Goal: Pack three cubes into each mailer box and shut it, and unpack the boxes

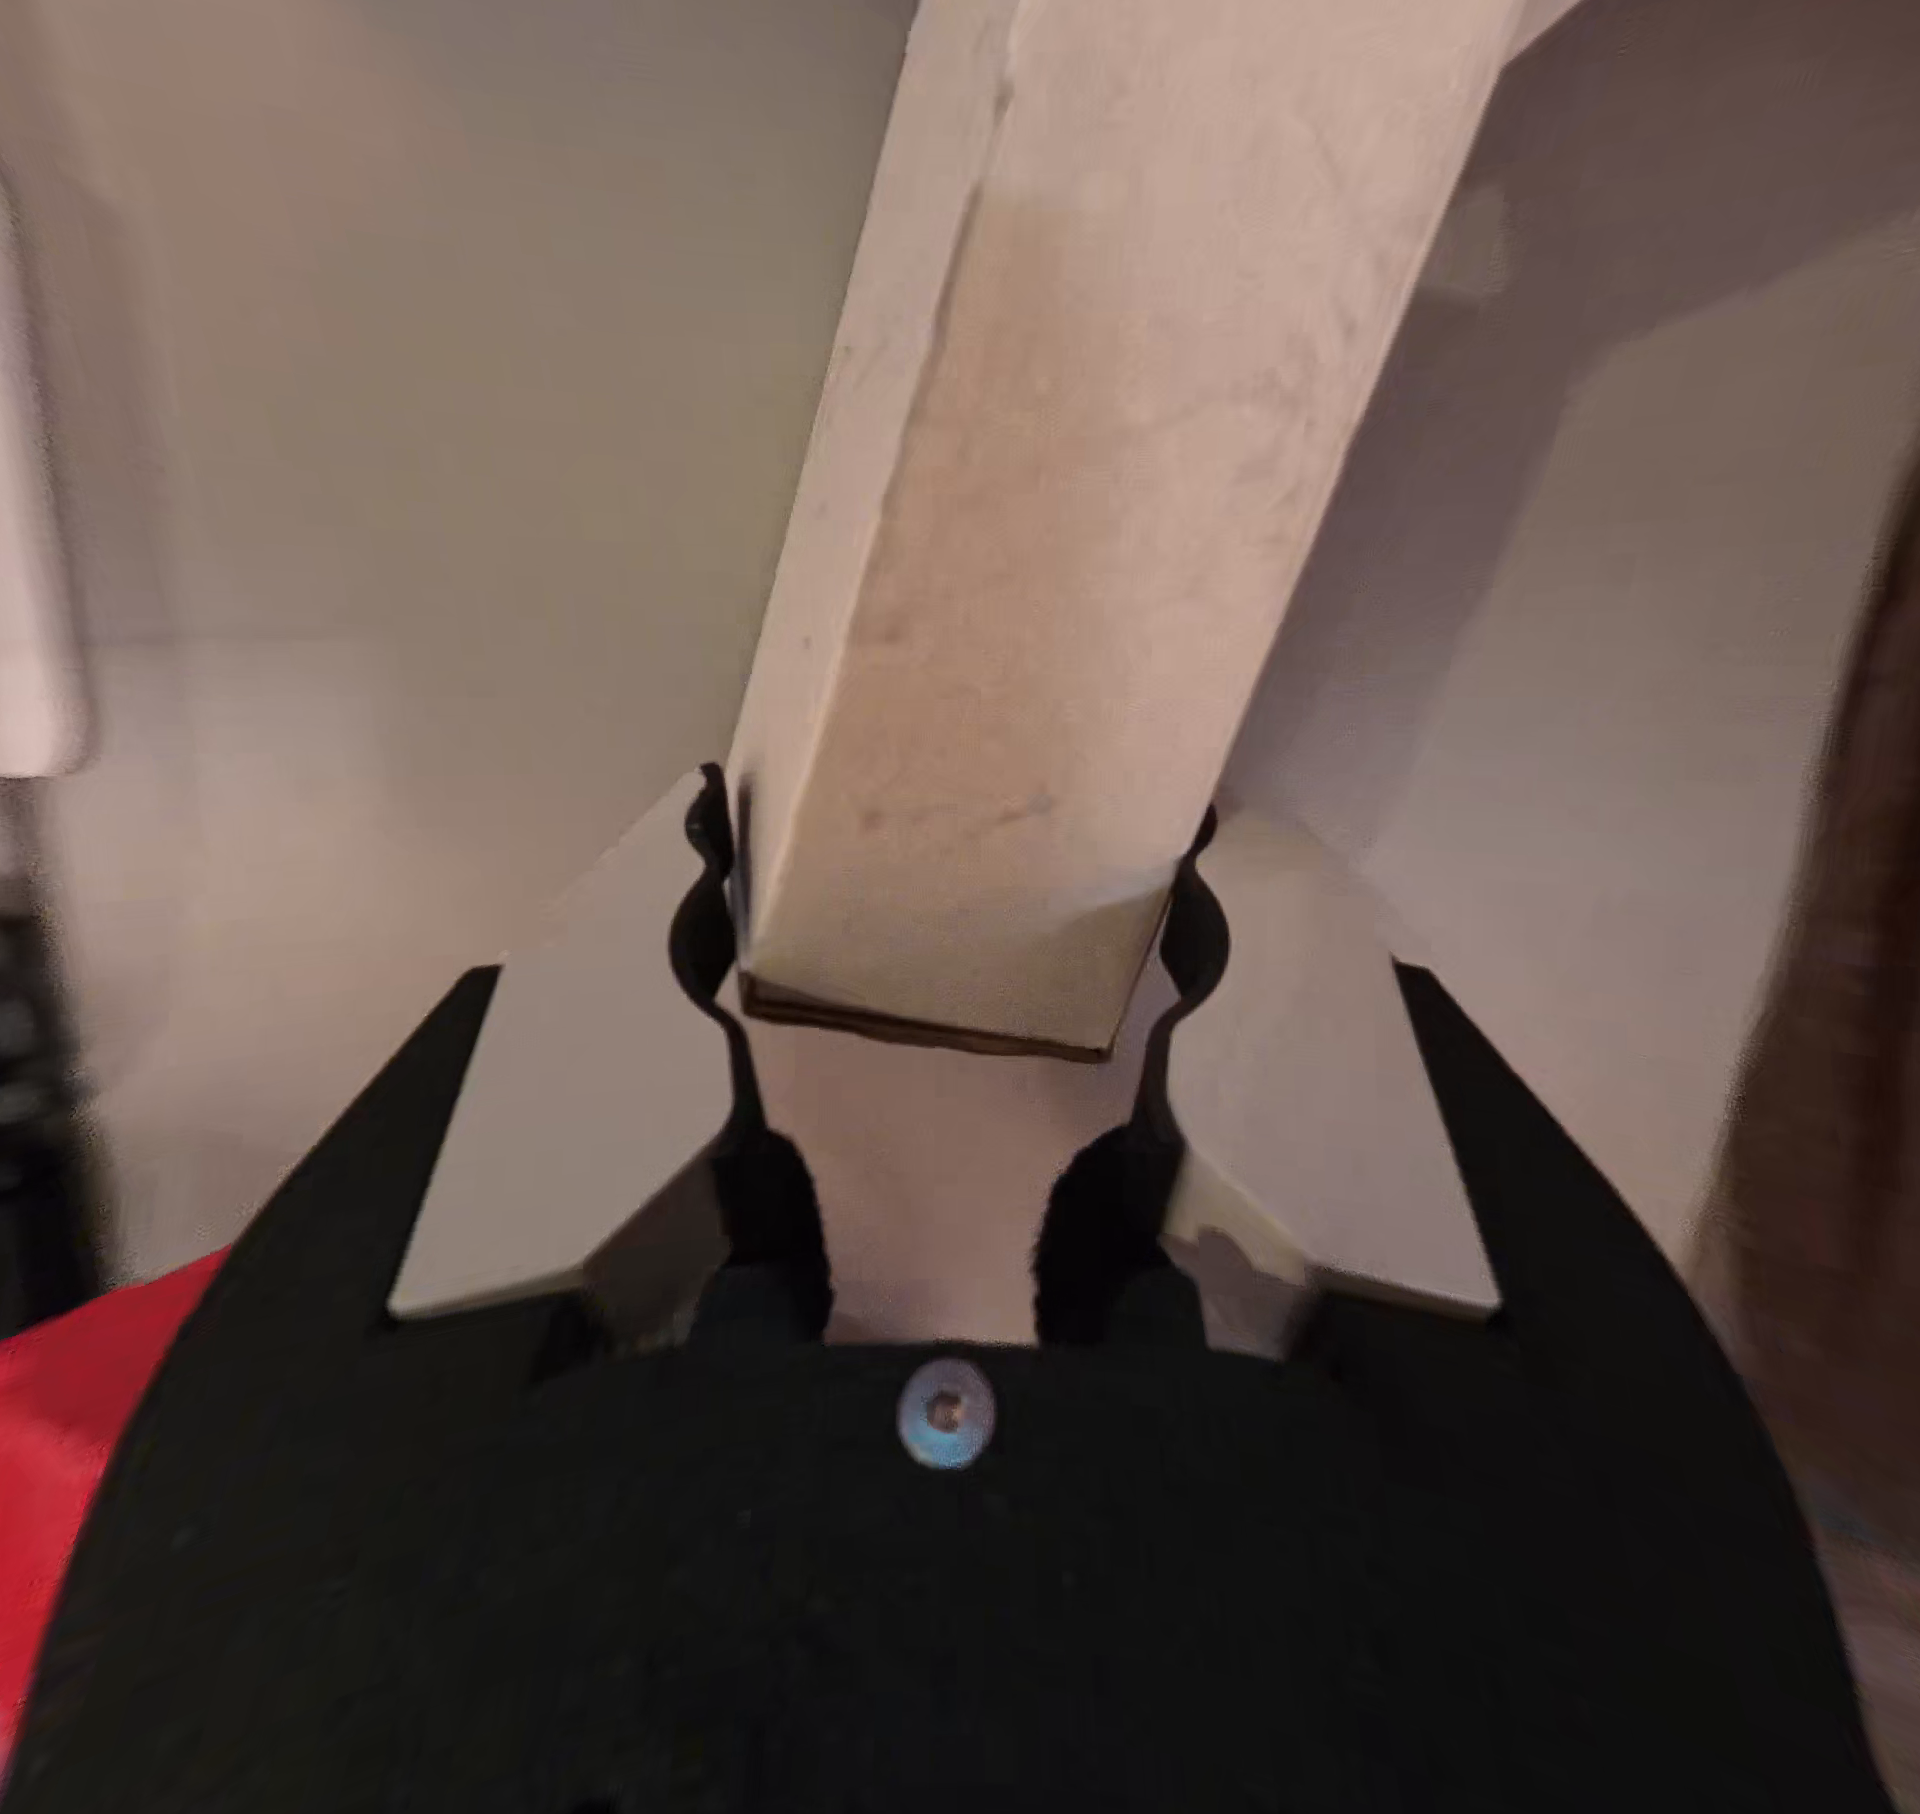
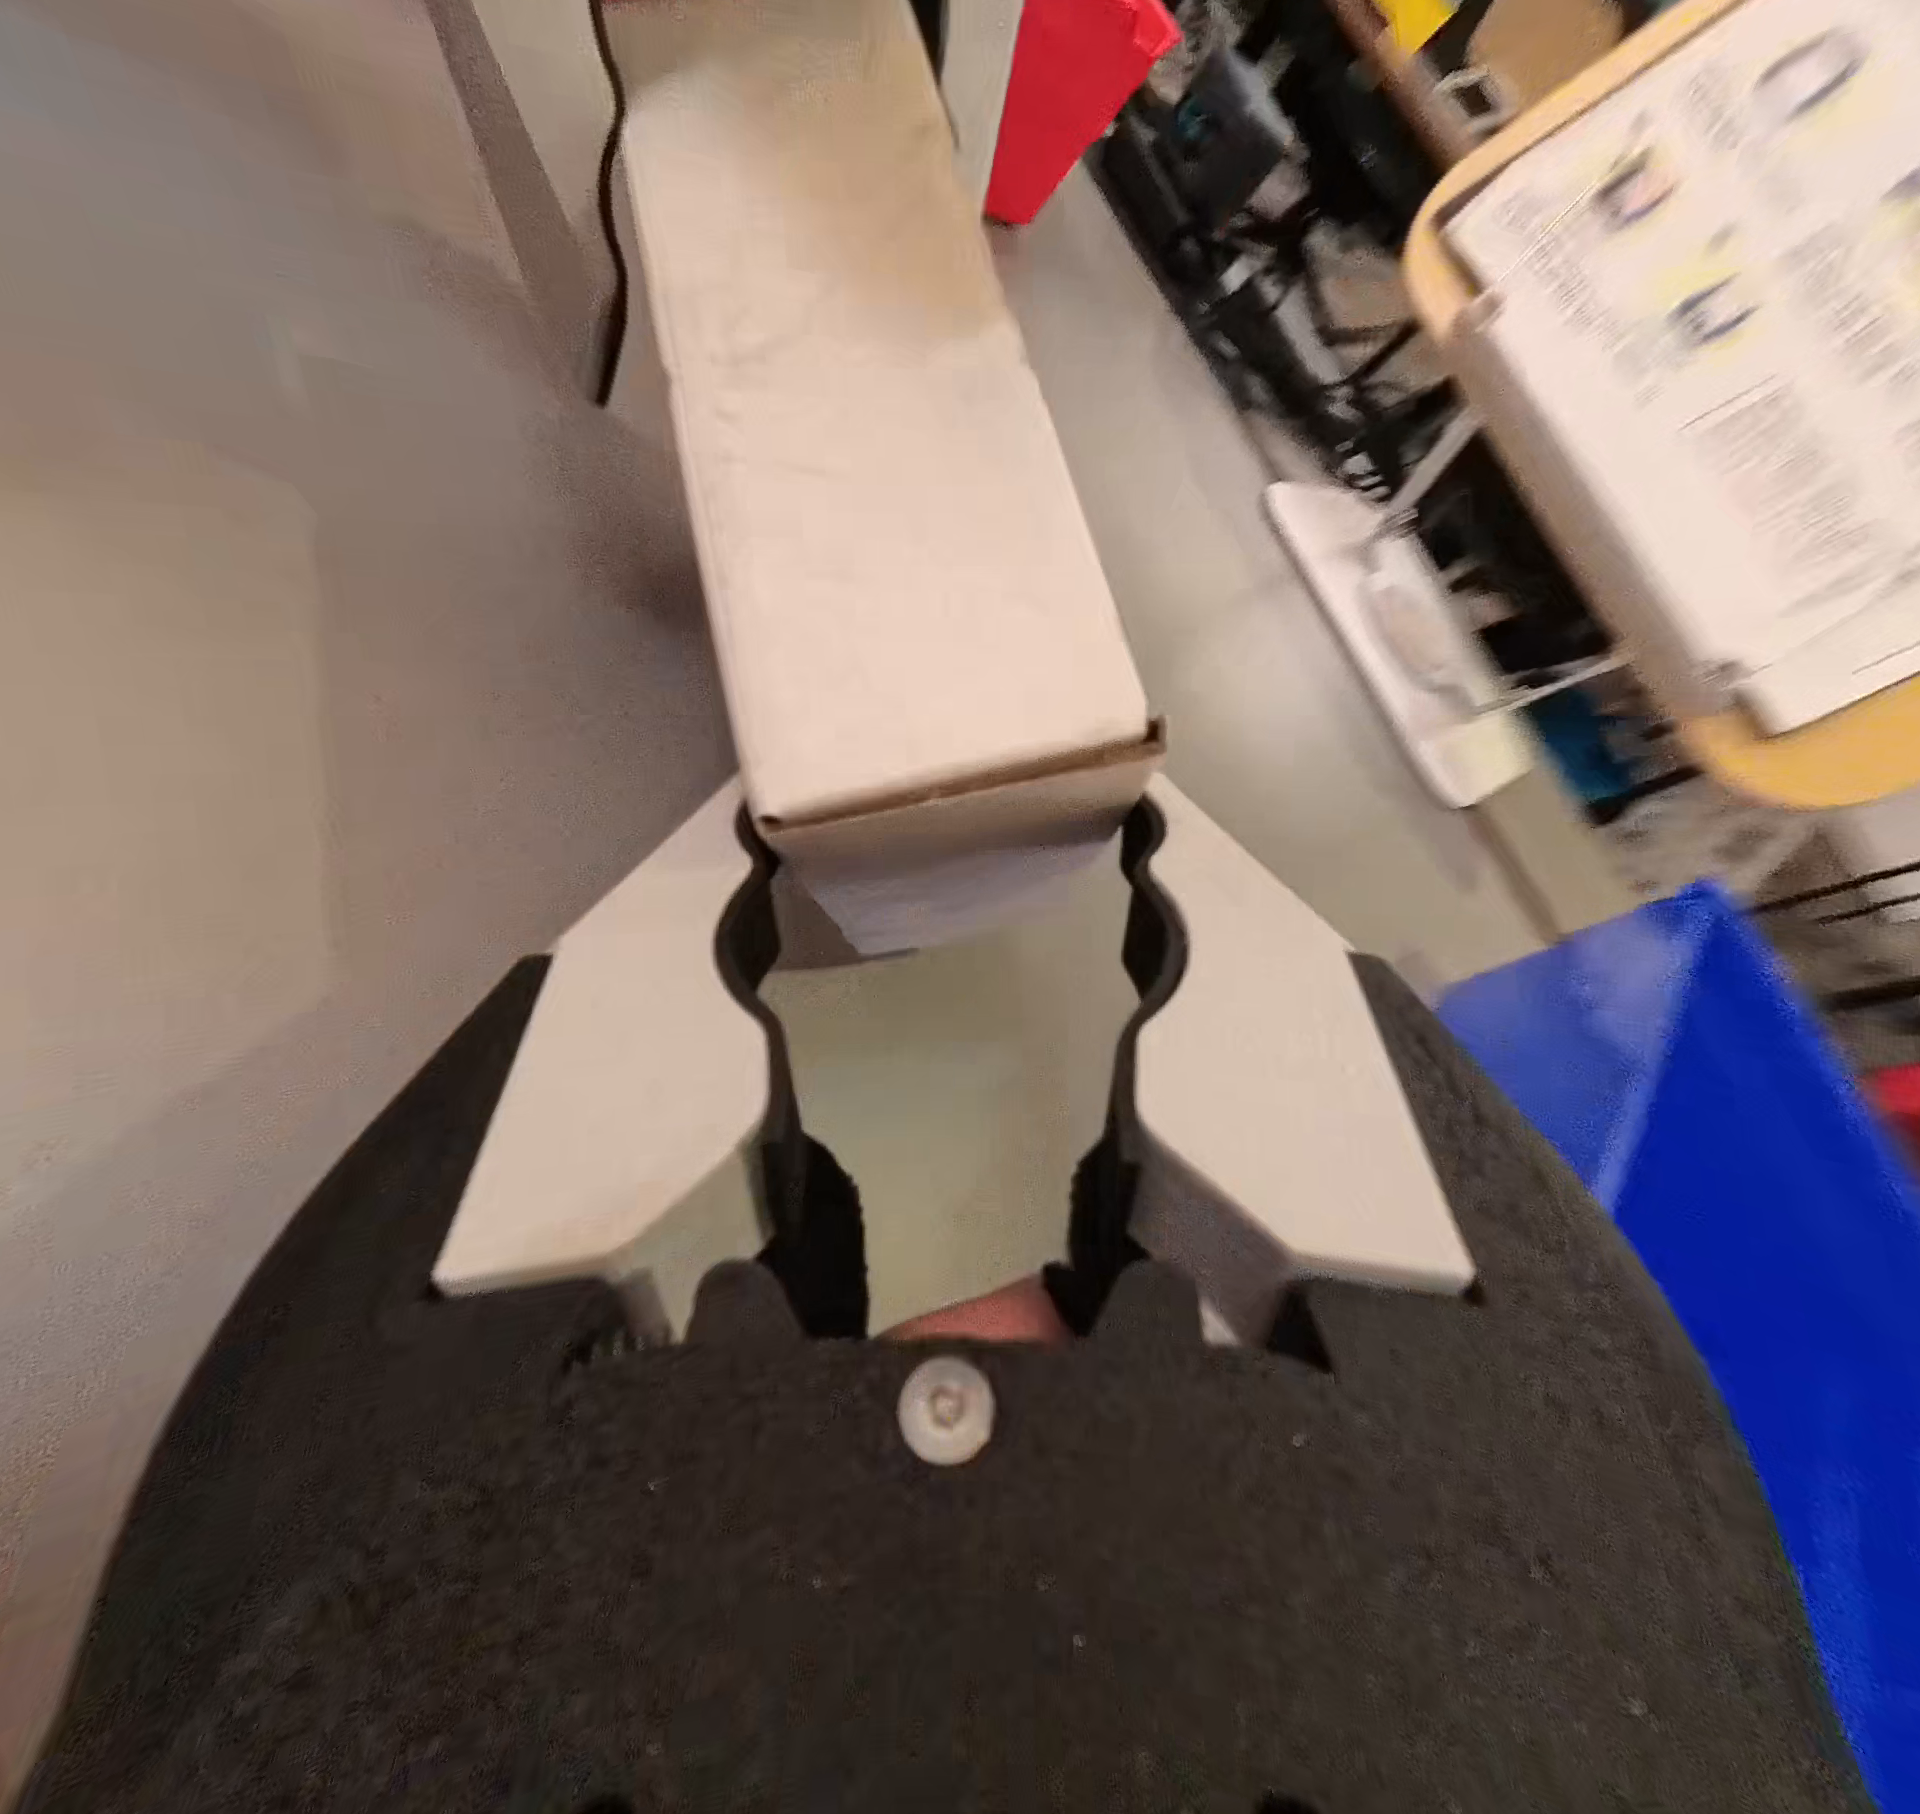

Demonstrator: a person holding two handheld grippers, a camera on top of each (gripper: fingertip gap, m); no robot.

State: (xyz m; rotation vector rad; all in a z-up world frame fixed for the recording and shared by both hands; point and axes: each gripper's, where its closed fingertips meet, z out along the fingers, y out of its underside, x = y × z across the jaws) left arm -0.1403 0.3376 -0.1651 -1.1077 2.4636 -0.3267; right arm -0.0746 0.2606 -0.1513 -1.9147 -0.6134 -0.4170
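Both hand-held grippers, left (image 1: 951,917) and right (image 2: 945,891), pinch opposite ends of the closed mailer box (image 2: 862,476); shallow tip grips, so it could slip or twist loose toward 12 o'clock.

Only blurred, unreadable print on the sheets (image 2: 1714,330).

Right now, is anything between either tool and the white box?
Nothing visible. The left tool and the right tool each clamp an opposite end of the white box, its shut ends seated directly between their fingers.
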